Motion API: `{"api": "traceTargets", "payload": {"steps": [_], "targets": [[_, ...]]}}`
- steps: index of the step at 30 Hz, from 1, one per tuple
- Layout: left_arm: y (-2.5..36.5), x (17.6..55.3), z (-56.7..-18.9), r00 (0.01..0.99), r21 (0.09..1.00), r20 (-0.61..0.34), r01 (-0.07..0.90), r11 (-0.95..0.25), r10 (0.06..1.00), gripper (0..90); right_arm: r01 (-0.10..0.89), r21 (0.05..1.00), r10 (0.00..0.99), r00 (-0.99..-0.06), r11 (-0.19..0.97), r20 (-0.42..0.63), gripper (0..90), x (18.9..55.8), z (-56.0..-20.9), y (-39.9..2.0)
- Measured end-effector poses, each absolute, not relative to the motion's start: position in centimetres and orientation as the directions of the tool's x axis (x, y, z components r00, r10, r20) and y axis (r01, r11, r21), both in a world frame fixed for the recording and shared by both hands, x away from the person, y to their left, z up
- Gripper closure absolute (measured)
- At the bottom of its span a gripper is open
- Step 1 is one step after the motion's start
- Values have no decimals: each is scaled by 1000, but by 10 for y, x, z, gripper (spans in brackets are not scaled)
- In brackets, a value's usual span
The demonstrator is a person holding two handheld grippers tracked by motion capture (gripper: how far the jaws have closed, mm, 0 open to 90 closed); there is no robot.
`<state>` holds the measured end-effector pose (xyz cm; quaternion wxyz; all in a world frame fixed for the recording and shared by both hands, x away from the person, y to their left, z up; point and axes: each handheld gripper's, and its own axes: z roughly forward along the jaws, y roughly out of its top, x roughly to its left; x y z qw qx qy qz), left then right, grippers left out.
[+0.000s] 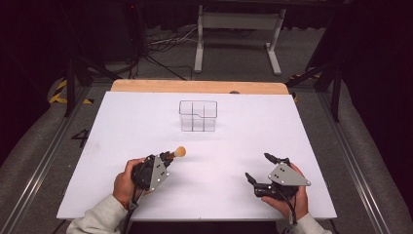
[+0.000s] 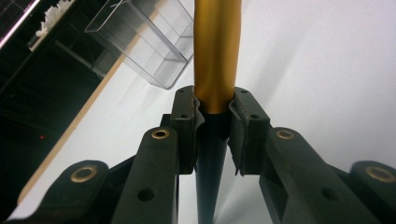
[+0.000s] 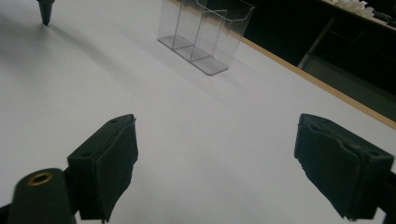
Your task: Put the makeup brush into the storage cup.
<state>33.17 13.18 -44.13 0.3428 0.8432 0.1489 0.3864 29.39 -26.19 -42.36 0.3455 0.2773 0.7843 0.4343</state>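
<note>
My left gripper [image 1: 168, 156] is shut on a slim stick-like object with a golden-orange body [image 2: 217, 51] and a dark tapered end [image 2: 209, 186]. The golden end [image 1: 180, 151] points toward the middle of the table. A clear plastic organiser with several compartments [image 1: 197, 116] stands upright at the far centre; it also appears in the left gripper view [image 2: 144, 42] and the right gripper view [image 3: 205, 32]. My right gripper [image 1: 258, 166] is at the near right, open wide, with bare white surface between its jaws [image 3: 224, 154]. A dark pointed tip [image 3: 45, 11] hangs at the top left of the right gripper view.
A white sheet [image 1: 146, 126] covers the table, with a wooden edge [image 1: 195, 87] along the far side. Beyond it are a white metal stand [image 1: 238, 34], cables on the floor and dark frame legs [image 1: 73, 83].
</note>
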Motion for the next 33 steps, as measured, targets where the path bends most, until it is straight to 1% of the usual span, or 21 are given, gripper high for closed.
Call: {"api": "traceTargets", "payload": {"steps": [6, 8, 9, 12, 16, 17, 26, 33], "targets": [[142, 337, -436, 678, 763, 461, 26, -646, 572, 740, 135, 881, 751, -590, 453, -296, 81, 288, -427, -271], [146, 339, -434, 684, 798, 411, 49, -600, 602, 740, 141, 884, 759, -584, 445, -289, 79, 288, -429, -273], [146, 339, -434, 684, 798, 411, 49, -600, 602, 740, 141, 884, 759, -584, 445, -289, 79, 288, -429, -273], [153, 342, -431, 695, 834, 350, 75, -547, 629, 740, 146, 887, 772, -568, 437, -287, 78, 288, -432, -277], [160, 346, -427, 701, 865, 293, 95, -492, 650, 740, 149, 894, 782, -559, 422, -276, 75, 290, -433, -279], [160, 346, -427, 701, 865, 293, 95, -492, 650, 741, 148, 897, 785, -556, 417, -273, 76, 290, -434, -279], [173, 357, -419, 708, 916, 174, 139, -377, 684, 741, 152, 900, 797, -540, 409, -271, 77, 292, -435, -281], [185, 364, -411, 701, 938, 107, 164, -306, 705, 741, 146, 903, 799, -536, 405, -272, 77, 292, -436, -280]]}}
